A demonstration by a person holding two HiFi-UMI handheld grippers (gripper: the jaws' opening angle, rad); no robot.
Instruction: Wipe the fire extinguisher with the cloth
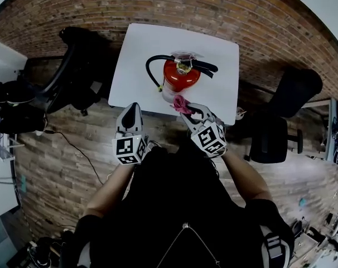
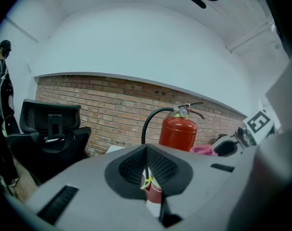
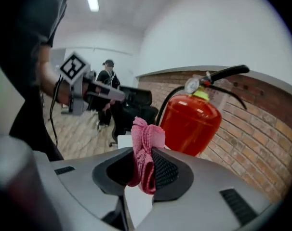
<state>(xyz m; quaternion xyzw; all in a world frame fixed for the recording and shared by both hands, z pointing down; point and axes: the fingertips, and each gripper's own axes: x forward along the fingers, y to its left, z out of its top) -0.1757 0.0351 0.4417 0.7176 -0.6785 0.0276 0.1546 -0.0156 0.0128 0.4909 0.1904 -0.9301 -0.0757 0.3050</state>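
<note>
A red fire extinguisher (image 1: 180, 75) with a black hose (image 1: 151, 66) stands upright on a small white table (image 1: 138, 54). My right gripper (image 1: 187, 108) is shut on a pink cloth (image 1: 181, 103), held just off the near side of the extinguisher's body. In the right gripper view the cloth (image 3: 146, 134) bunches between the pads (image 3: 166, 167), and the extinguisher (image 3: 190, 125) fills the space right behind it. My left gripper (image 1: 134, 108) hovers at the table's near edge, left of the extinguisher, shut on nothing. The left gripper view shows the extinguisher (image 2: 179, 132) beyond its closed jaws (image 2: 146, 150).
A black office chair (image 1: 74, 66) stands left of the table and another (image 1: 291, 94) to its right. A brick wall (image 1: 158, 4) runs behind the table. A person (image 2: 1, 95) stands at the far left of the room. Cables lie on the wooden floor (image 1: 63, 144).
</note>
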